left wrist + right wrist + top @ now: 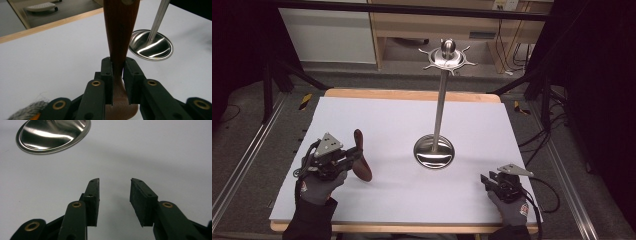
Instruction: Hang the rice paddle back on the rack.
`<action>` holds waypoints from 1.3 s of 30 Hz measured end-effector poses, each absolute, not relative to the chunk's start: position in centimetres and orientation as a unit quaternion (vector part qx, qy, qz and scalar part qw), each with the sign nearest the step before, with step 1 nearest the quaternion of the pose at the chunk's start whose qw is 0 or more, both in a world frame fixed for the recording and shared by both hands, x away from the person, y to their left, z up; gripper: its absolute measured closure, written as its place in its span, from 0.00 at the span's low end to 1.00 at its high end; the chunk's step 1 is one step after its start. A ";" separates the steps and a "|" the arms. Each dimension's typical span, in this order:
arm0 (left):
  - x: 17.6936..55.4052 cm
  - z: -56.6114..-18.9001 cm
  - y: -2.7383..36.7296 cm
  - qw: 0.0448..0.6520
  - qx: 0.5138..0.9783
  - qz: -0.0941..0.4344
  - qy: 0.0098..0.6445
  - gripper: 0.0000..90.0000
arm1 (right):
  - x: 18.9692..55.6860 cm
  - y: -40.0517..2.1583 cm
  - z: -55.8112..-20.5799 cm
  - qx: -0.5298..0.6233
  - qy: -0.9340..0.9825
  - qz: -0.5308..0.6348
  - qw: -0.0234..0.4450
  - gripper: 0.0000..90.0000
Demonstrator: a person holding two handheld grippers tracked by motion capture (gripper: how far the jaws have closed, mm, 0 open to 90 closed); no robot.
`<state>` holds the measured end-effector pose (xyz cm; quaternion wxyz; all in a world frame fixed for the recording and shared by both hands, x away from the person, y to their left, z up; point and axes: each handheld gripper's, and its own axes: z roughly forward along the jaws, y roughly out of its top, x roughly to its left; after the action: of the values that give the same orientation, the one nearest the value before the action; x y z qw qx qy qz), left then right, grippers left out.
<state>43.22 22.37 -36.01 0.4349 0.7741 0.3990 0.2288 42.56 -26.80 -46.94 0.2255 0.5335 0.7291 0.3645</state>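
Note:
A brown wooden utensil (362,168) stands tilted over the white table top (382,120) at the left. My left gripper (354,156) is shut on it, and in the left gripper view both pads press on the wood (120,30) above its broad lower end. A tall steel stand (440,100) rises from a round base (434,152) in the middle, with a crown of hooks (446,57) on top. My right gripper (484,178) rests low at the front right. Its jaws (114,182) stand apart with nothing between them, pointing toward the steel base (52,135).
The white sheet covers a wooden table whose far edge (412,94) shows at the back. Black frame legs (542,90) and cables stand on the floor to either side. The steel base (152,47) lies to the right of the held utensil.

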 end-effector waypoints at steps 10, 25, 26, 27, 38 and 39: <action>42.3 -34.9 22.5 0.457 0.764 0.236 0.390 0.87 | 42.6 -26.8 -46.9 0.534 0.729 0.365 0.225 0.66; 41.8 -33.0 22.0 0.487 0.751 0.250 0.370 0.87 | 42.6 -26.7 -46.9 0.534 0.728 0.366 0.227 0.66; 41.8 -32.7 21.7 0.490 0.751 0.251 0.365 0.87 | 42.6 -26.7 -46.9 0.534 0.728 0.366 0.227 0.66; 41.8 -32.5 21.5 0.491 0.751 0.251 0.362 0.87 | 42.6 -26.7 -46.9 0.534 0.728 0.366 0.227 0.66; 42.1 -30.2 19.2 0.509 0.749 0.256 0.339 0.87 | 42.6 -26.7 -46.9 0.534 0.727 0.368 0.225 0.66; 42.3 -29.9 18.8 0.510 0.749 0.256 0.338 0.87 | 42.6 -26.7 -46.9 0.534 0.727 0.368 0.225 0.66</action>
<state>42.34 18.84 -29.90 0.5098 0.7488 0.3376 0.2559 42.55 -26.75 -46.87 0.2250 0.5339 0.7272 0.3680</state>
